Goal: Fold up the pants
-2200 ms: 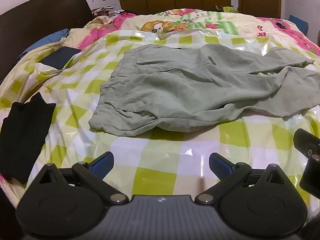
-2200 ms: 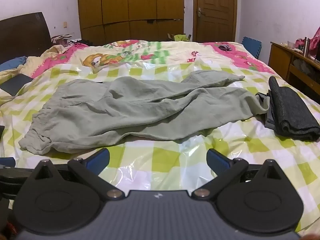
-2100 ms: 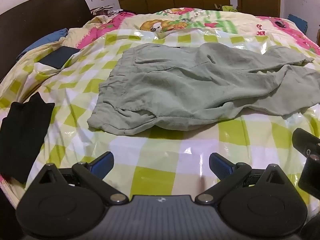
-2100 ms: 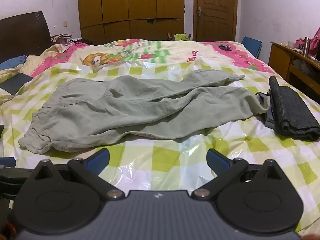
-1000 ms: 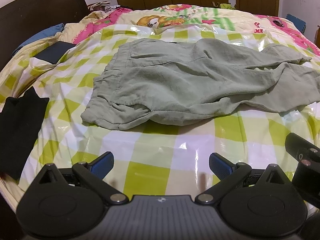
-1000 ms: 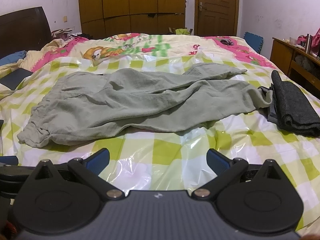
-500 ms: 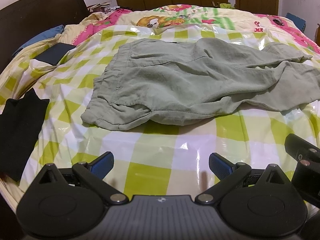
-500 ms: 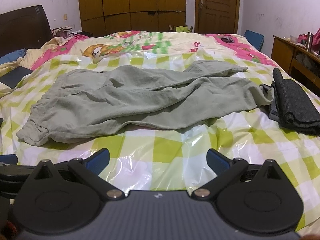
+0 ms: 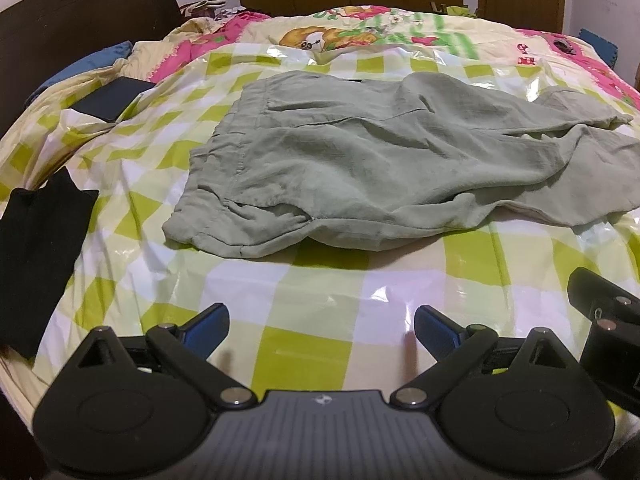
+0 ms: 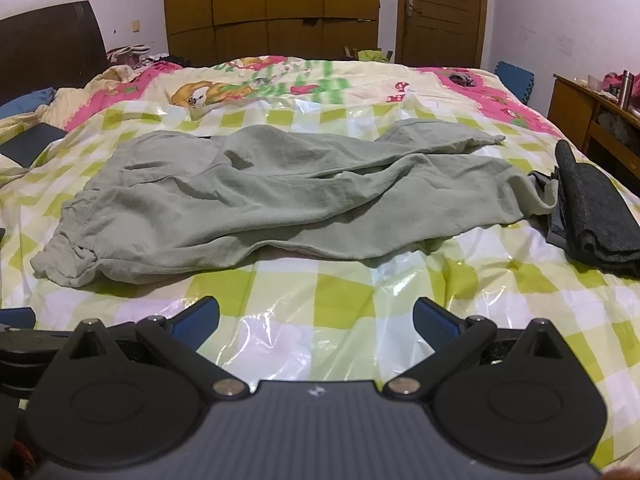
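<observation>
In the left wrist view, I see my left gripper [image 9: 322, 324] with its two blue-tipped fingers [image 9: 208, 326] wide apart and nothing between them. It hovers over the bed [image 9: 304, 300], which has a shiny green and white checked cover. The pants [image 9: 360, 168], pale grey-green and wrinkled, lie spread on this cover ahead of the gripper, well apart from the fingertips. Their waistband end is ahead and a little to the left, and the legs run off to the right. To the left of the gripper a black cloth [image 9: 36, 260] lies at the edge of the bed. Further ahead on the left there is a flat dark object [image 9: 112, 98]; I cannot tell what it is. At the right edge a part of the right gripper [image 9: 604, 320] shows.

In the right wrist view, my right gripper [image 10: 316, 320] is also spread open and holds nothing. The pants [image 10: 280, 196] lie ahead of it, the waist to the left and the leg ends to the right. A folded dark grey cloth [image 10: 592, 208] lies ahead on the right, just beside the nearer leg end. Beyond the bed stand a wooden wardrobe [image 10: 272, 8] and a door [image 10: 440, 12]. The quilt [image 10: 280, 76] has cartoon prints, but I cannot read any writing on it.
</observation>
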Motion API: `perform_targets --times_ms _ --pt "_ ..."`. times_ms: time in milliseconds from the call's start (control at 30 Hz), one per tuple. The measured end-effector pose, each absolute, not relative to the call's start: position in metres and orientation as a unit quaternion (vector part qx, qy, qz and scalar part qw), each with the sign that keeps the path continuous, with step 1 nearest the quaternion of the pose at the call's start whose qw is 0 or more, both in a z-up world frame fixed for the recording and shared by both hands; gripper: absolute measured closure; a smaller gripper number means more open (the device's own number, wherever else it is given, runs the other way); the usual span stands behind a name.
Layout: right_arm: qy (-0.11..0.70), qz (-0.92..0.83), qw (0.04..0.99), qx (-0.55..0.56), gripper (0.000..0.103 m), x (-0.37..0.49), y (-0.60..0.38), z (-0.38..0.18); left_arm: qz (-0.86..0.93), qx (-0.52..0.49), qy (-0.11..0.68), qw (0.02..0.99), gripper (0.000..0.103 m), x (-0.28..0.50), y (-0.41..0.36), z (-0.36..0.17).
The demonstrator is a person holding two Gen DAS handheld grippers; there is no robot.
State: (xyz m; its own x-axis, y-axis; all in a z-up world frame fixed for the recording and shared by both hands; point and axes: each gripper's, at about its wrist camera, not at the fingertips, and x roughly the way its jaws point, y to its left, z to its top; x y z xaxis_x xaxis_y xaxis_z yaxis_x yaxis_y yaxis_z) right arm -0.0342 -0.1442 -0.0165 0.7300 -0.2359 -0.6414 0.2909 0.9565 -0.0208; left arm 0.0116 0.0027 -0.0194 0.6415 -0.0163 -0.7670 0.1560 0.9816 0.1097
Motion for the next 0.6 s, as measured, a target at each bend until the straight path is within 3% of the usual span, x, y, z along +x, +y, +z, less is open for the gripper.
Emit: perform_targets --times_ms 600 --pt "0.347 -0.1 0.932 0.005 0.001 0.025 -0.119 -0.029 -0.025 0.089 0.431 0.897 0.0 0.059 0.026 -0.034"
